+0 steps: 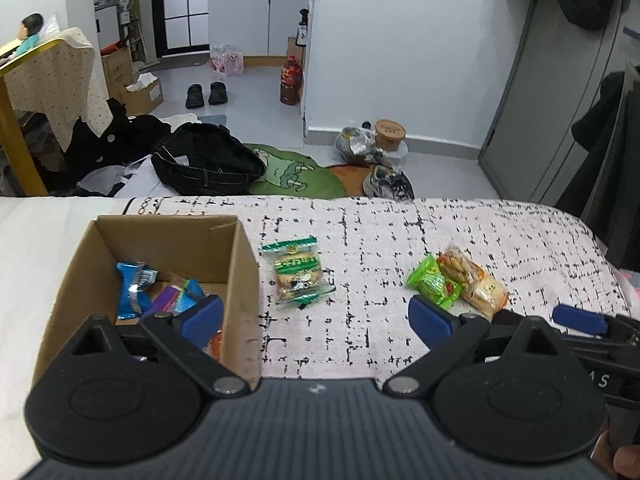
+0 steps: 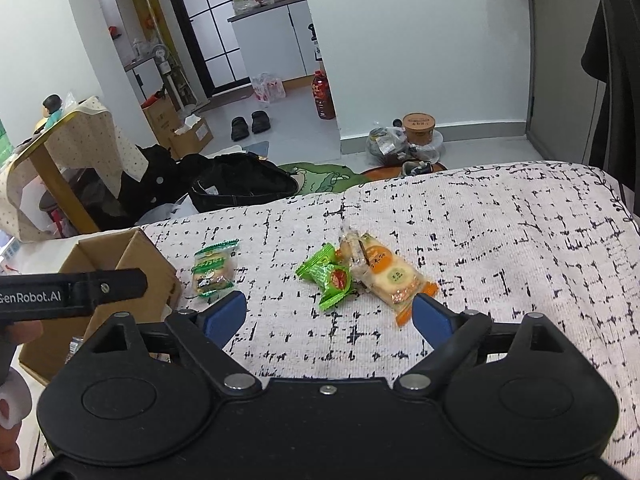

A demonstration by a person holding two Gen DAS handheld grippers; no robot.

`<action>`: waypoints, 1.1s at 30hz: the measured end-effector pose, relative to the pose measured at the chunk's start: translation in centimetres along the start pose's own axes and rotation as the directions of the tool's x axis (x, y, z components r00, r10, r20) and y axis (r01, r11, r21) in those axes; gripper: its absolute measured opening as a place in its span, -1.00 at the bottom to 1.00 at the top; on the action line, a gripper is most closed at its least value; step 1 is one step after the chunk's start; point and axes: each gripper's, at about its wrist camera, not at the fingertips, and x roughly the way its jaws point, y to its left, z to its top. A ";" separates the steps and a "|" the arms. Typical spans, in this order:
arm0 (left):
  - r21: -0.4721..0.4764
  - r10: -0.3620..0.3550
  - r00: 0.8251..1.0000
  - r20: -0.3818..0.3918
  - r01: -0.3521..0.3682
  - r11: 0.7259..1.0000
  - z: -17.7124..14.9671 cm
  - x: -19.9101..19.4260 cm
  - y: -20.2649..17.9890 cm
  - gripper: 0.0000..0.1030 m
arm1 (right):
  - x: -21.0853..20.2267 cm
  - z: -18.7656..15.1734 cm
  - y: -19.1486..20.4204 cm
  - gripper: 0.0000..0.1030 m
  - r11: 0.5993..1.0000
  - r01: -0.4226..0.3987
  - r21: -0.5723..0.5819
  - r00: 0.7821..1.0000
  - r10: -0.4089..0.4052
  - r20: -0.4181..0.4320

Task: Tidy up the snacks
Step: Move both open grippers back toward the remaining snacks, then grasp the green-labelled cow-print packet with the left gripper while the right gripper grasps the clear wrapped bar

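Nearby, the left gripper (image 1: 316, 320) was wide open with nothing in it, one blue pad above the cardboard box (image 1: 240, 264). The right gripper (image 2: 330, 316) was wide open too and held nothing. It pointed at the bright green packet (image 2: 328, 276) and the clear packet of round crackers (image 2: 386, 276), which touched each other, likely the next to grab. A green cracker packet (image 1: 298, 274) lay just beside the box wall. All three were thin, shiny and crinkly. They sat on a soft speckled cloth (image 2: 500, 240), well back from its far edge. Blue and purple wrappers (image 1: 160, 290) already lay in the stiff brown box.
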 end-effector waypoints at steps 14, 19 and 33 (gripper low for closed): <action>0.040 0.009 0.999 -0.037 -0.008 0.999 0.9 2.9 -2.3 0.88 | 2.5 0.9 -1.8 0.64 0.999 -0.016 -0.043 0.999 0.014 -0.038; 0.018 0.016 0.998 -0.054 -0.016 1.000 1.4 5.0 -2.7 0.86 | 3.8 1.2 -2.5 0.51 1.000 -0.021 -0.022 0.998 0.019 -0.063; -0.032 0.162 0.981 -0.103 -0.167 0.986 1.9 11.1 -3.0 0.75 | 6.6 2.1 -3.3 0.20 1.000 -0.018 -0.011 0.997 0.017 -0.077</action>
